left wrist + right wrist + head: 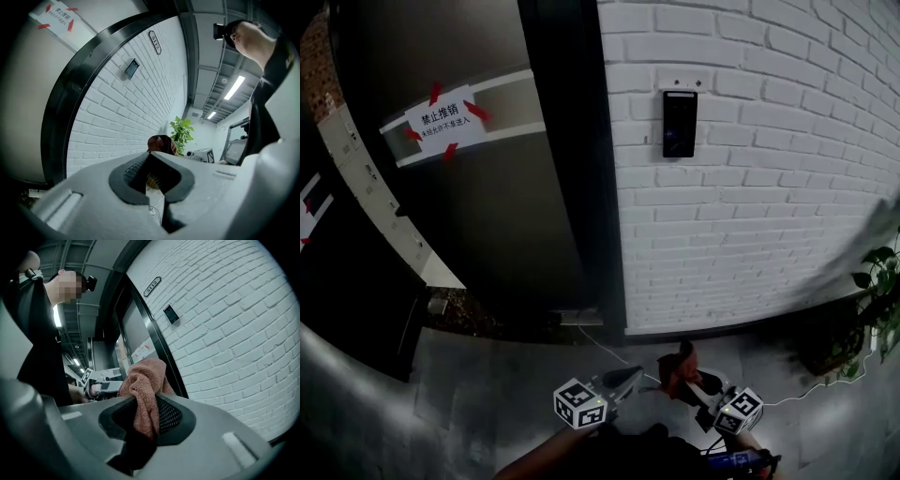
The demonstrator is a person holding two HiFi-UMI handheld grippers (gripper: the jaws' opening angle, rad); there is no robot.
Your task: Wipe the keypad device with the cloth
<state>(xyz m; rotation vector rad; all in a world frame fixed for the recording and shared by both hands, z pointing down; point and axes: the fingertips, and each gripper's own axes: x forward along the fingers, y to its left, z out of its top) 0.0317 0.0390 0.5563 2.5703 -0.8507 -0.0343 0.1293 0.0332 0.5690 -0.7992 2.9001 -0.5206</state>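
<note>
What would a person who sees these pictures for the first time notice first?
The white brick wall fills the right of the head view, with the dark keypad device mounted high on it. Low down, the right gripper clamps a reddish cloth. A taped paper sign hangs on the door at left.

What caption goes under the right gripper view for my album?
Right claw grips a pink cloth, with the keypad up on the white brick wall.
</note>
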